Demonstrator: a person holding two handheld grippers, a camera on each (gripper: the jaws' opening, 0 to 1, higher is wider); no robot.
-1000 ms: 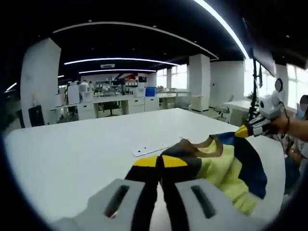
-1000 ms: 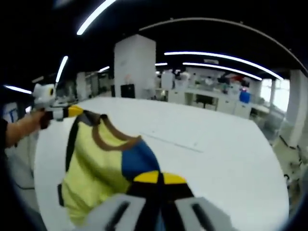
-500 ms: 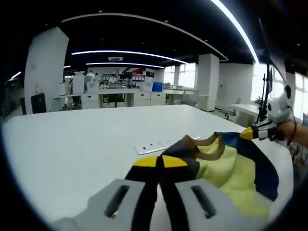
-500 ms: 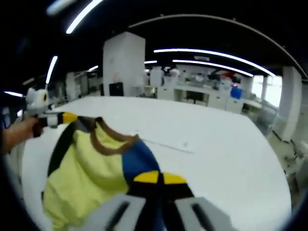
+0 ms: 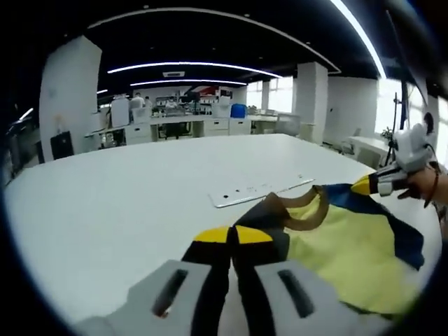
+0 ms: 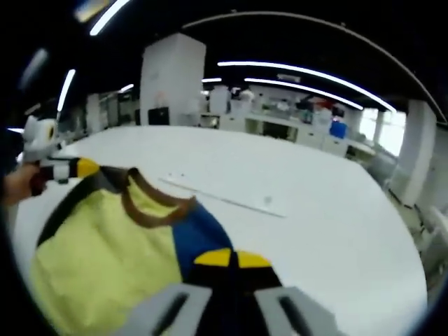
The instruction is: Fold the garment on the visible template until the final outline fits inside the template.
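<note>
Stretching between the two tools, the yellow T-shirt (image 5: 343,245) with blue and black shoulder panels and a brown collar (image 5: 297,210) spreads across the white table (image 5: 126,203); the left gripper (image 5: 233,234) pinches one shoulder edge, jaws closed on the cloth, and the right gripper (image 6: 231,259) pinches the opposite shoulder the same way. The relation that matters is this: the line between the two grips runs across the shoulders, so the shirt's long axis, collar to hem, falls away at right angles from that line toward the person's side; each gripper sits at its own corner, neither nearer the body of the cloth than the other. Beyond the collar lies a thin white strip (image 5: 262,194) with small marks, just clear of the fabric; it may be an edge of the template, though the fisheye blur leaves that uncertain. In the left gripper view the right gripper (image 5: 371,185) comes in with a hand (image 5: 420,185) behind it, and the blue sleeve panel drapes near the table edge; in the right gripper view the left gripper (image 6: 77,168) shows at the far shoulder, and the yellow front reads flatter, with the strip (image 6: 224,199) running diagonally past the collar (image 6: 150,206).
</note>
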